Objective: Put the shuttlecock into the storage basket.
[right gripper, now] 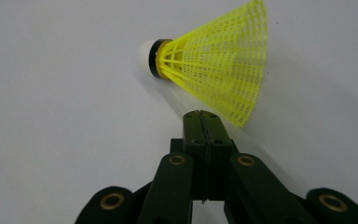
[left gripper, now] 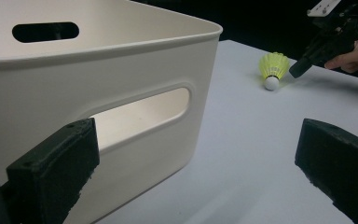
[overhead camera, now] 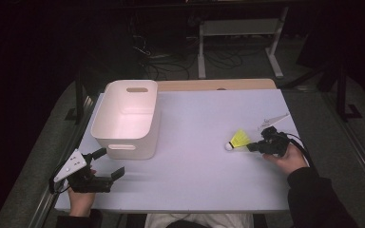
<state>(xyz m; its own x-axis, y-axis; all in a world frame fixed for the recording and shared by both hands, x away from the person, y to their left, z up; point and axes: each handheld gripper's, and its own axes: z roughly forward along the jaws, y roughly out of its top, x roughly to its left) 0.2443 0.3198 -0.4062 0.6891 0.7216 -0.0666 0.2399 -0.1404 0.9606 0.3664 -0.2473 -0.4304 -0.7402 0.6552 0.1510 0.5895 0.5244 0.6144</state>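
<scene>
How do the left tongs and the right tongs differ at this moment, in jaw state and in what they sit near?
The left tongs stand wide open; the right tongs are shut, jaws pressed together on nothing. The left tongs sit beside the white bin, facing its handle slot; the right tongs point at the yellow shuttlecock, their tip at its skirt. Both are hand-held, low over the table.

Pale table [overhead camera: 195,180] — behind it, tangled cables [overhead camera: 171,61] and a white metal frame [overhead camera: 240,27] on the dark floor.

High view looks down overhead; both tongs views sit low, sharing the shuttlecock [left gripper: 273,70] close.
</scene>
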